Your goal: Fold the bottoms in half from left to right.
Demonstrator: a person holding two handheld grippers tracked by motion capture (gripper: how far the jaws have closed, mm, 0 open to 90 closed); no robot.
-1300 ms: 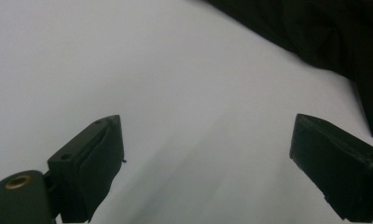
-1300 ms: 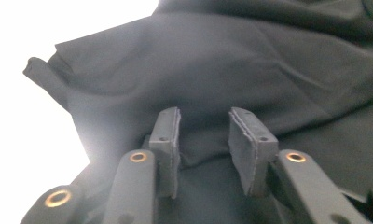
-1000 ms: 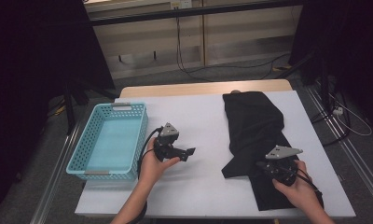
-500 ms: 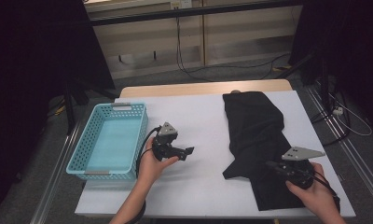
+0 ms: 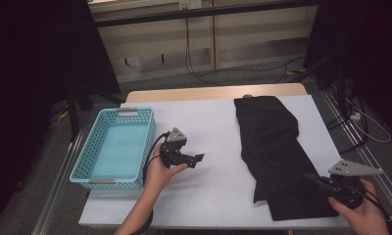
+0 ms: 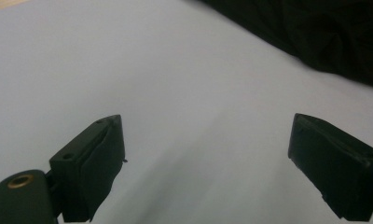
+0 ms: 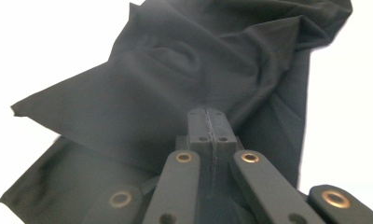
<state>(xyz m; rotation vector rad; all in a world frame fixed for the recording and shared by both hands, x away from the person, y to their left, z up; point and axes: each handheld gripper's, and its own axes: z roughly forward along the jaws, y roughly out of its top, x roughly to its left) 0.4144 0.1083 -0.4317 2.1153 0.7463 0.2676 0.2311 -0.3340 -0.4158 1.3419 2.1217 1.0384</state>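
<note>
A black cloth [image 5: 271,147] lies lengthwise on the right half of the white table [image 5: 213,122], rumpled and folded over [image 7: 175,79]. My right gripper [image 5: 312,178] is at the cloth's near right corner and points left over it. Its jaws [image 7: 208,116] are pressed together, and I see nothing between them. My left gripper [image 5: 199,157] is held over bare table at the middle and points right toward the cloth. It [image 6: 205,122] stands wide open and empty, with the cloth's edge [image 6: 324,42] ahead of it.
A light blue plastic basket [image 5: 88,164] stands empty at the table's left side, just left of my left hand. A wooden strip [image 5: 204,93] runs along the far edge. Beyond the table are the floor, cables and dark stands.
My right gripper has moved right and toward the near edge, from over the cloth's lower part to its near right corner. The left gripper has hardly moved.
</note>
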